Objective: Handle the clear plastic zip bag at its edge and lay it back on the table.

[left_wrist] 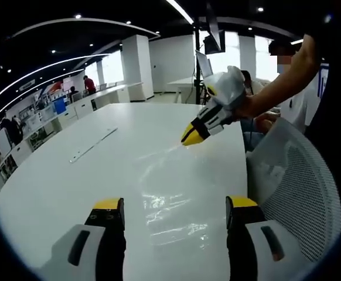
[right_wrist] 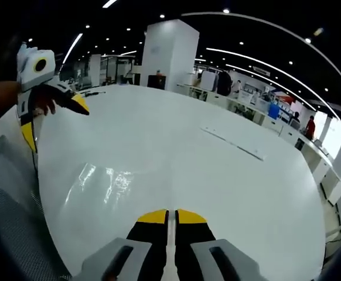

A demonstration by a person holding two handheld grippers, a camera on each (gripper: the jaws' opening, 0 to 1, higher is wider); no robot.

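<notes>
Zip bag (left_wrist: 170, 199) lies flat on the white surface (left_wrist: 71, 175), clear, thin and floppy, probably slippery, so an edge pinch looks safest. Right claw (left_wrist: 193, 134) has its jaws together at the bag's far edge, seemingly nipping it. Left claw (left_wrist: 175, 212) hangs wide open over the near part, holding nothing.

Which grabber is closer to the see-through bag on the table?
The right gripper. Its shut jaws look clamped on the far edge of the clear plastic zip bag, though contact is hard to confirm. The left gripper hovers open over the bag's near end, jaws apart.
</notes>
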